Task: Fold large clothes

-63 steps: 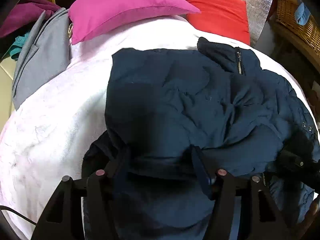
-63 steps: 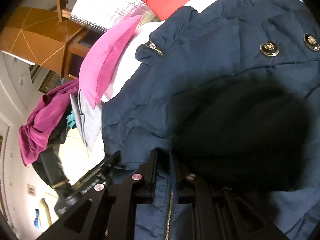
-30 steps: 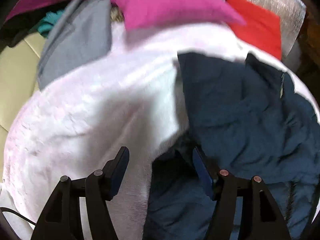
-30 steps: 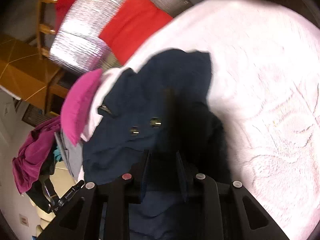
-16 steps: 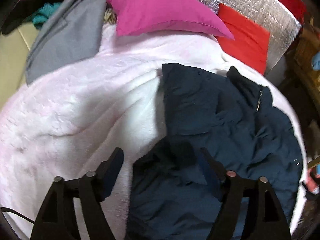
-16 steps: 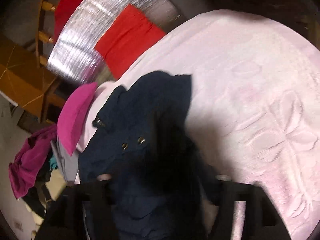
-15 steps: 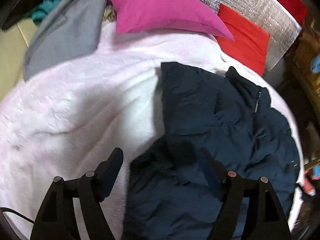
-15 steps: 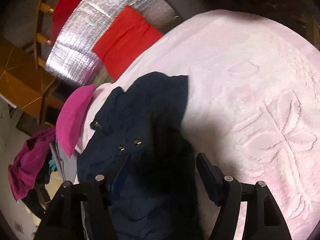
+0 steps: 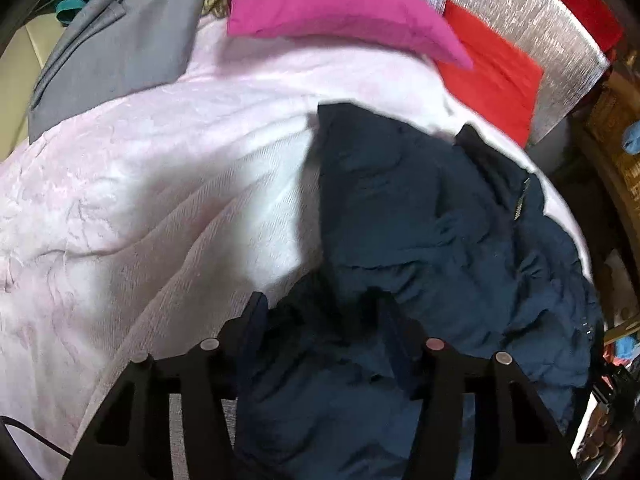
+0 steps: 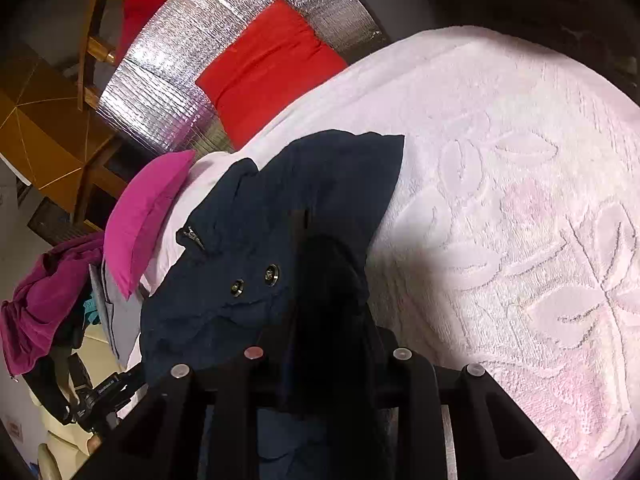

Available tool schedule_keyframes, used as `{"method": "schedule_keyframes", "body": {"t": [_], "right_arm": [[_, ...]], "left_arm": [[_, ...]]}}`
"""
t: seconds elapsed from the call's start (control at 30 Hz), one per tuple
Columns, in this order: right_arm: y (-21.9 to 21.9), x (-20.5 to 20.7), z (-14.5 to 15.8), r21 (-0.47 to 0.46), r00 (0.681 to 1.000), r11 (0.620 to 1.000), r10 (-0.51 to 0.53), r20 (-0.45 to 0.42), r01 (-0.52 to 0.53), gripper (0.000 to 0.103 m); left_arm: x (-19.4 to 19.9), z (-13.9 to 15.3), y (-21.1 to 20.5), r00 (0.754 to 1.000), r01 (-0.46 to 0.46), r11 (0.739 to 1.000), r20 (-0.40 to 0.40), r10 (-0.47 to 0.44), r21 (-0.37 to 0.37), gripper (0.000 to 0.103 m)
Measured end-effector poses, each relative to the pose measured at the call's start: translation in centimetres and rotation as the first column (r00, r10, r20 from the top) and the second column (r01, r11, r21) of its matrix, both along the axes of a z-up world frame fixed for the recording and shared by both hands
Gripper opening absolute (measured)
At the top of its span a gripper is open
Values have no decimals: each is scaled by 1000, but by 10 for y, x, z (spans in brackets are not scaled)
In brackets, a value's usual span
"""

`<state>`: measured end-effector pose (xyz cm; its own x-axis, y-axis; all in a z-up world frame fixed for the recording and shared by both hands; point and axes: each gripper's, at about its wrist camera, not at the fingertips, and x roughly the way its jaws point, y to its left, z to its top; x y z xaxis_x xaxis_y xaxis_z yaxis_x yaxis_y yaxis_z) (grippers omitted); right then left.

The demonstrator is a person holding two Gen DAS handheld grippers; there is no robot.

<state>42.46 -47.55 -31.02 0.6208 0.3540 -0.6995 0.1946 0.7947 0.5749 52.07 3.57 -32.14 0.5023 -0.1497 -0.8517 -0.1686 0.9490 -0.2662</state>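
A navy padded jacket (image 9: pixel 432 224) lies crumpled on a pale pink bedspread (image 9: pixel 140 184). In the left wrist view its zipper collar points to the far right. My left gripper (image 9: pixel 324 312) is open, with the jacket's near dark folds lying between its fingers. In the right wrist view the jacket (image 10: pixel 256 208) shows two brass snap buttons (image 10: pixel 272 274). My right gripper (image 10: pixel 328 328) has its jaws apart with a dark bunched part of the jacket filling the gap; whether they pinch it is hidden.
A magenta pillow (image 9: pixel 332 4) and a red pillow (image 9: pixel 492 68) lean on a silver foil headboard (image 9: pixel 520 4). A grey garment (image 9: pixel 116 36) lies at the far left of the bed. Clothes pile on a chair (image 10: pixel 44 304). The embossed bedspread (image 10: pixel 520 220) spreads to the right.
Both grippers let go of the jacket, pulled back and up, then came down close to it again. The jacket's near folds now sit between the fingers of each.
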Motion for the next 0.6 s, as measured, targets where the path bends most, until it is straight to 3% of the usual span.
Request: {"method": "schedule_keyframes", "body": {"t": [0.07, 0.23, 0.37, 0.53, 0.6], "right_arm": [[-2, 3, -14, 30, 999, 1000, 1, -53, 0, 29], [-6, -1, -7, 70, 998, 997, -5, -61, 10, 34], [-8, -6, -4, 69, 998, 998, 14, -61, -10, 53], [-9, -4, -11, 94, 996, 995, 38, -77, -31, 55], [-2, -1, -16, 95, 995, 994, 62, -73, -55, 55]], "left_arm": [[-2, 0, -1, 1000, 2, 1000, -7, -1, 10, 63], [-10, 10, 2, 1000, -8, 999, -1, 8, -33, 63], [-14, 19, 0, 1000, 11, 999, 26, -10, -42, 69], [-5, 1, 0, 1000, 10, 997, -26, -12, -83, 72], [-6, -1, -3, 1000, 16, 997, -12, -17, -75, 72]]}}
